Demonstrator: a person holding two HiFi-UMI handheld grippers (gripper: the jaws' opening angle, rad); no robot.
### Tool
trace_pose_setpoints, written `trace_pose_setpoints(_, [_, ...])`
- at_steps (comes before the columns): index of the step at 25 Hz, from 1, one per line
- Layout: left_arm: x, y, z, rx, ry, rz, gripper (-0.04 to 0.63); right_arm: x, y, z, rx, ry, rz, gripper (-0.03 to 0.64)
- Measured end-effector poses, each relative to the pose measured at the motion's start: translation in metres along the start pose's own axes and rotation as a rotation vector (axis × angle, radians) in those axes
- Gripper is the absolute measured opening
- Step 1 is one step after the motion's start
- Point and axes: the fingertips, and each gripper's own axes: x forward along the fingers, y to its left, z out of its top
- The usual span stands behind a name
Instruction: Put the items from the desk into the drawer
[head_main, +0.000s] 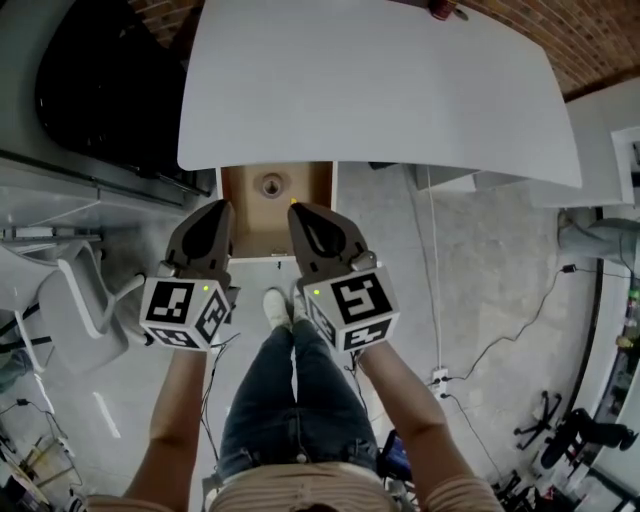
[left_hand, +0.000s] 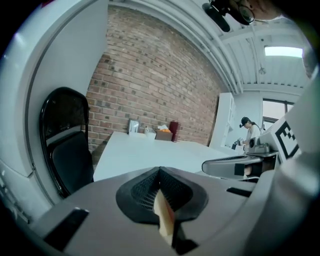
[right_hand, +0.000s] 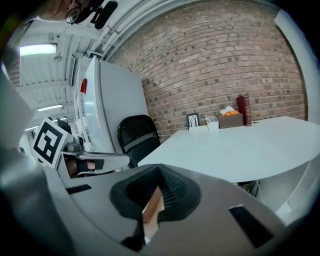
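L: Marker cubes (head_main: 185, 312) sit closest, then me, left gripper (head_main: 222, 210), nose over the open drawer (head_main: 255, 228). Fingers together, nothing clamped. The tan sliver btw them is prob. drawer wood seen thru the slit.

R: Same here. Right gripper (head_main: 297, 210), fingers pressed together, empty, just beside you over the drawer.

L: Where's the stuff?

R: Far end of the desk (head_main: 370, 90), well apart from us. Small box (right_hand: 230, 119) w/ sth orange in it, red upright thing (right_hand: 243, 107) touching or just beside it, little frame (right_hand: 192, 120) further left in my view. Too small to say more.

L: Handling?

R: My guess: box looks like card, so light, & the walls give if squeezed. I'd take one side wall near a corner, gently. Red one prob. stiff but tall, tips easily, so grip round its middle. Frame maybe fragile, so pinch its edge, not the face.

L: Room?

R: Desk top btw us & them is bare, so open reach. Watch the desk's front edge, as the drawer runs in under it. Drawer is narrow, w/ one round thing (head_main: 271, 185) at the back, can't tell what. Its front part looks free. Black chair (head_main: 100, 90) stands off the desk's left side. Shoes (head_main: 276, 308) are right below the drawer front.
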Motion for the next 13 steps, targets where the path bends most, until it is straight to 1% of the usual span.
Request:
trace_pose_setpoints(6, [-0.039, -0.008, 0.04, 0.02, -0.077, -0.005, 0.009, -0.025, 0.014, 0.041, -0.028, -0.082, 0.014, 0.015])
trace_pose_setpoints(9, [-0.056, -0.013, 0.052, 0.051, -0.106, 0.002, 0.009, -0.039, 0.018, 0.054, -0.027, -0.113, 0.025, 0.015])
trace_pose_setpoints(13, [-0.075, -0.014, 0.069, 0.068, -0.145, 0.022, 0.009, -0.055, 0.021, 0.07, -0.027, -0.154, 0.028, 0.017])
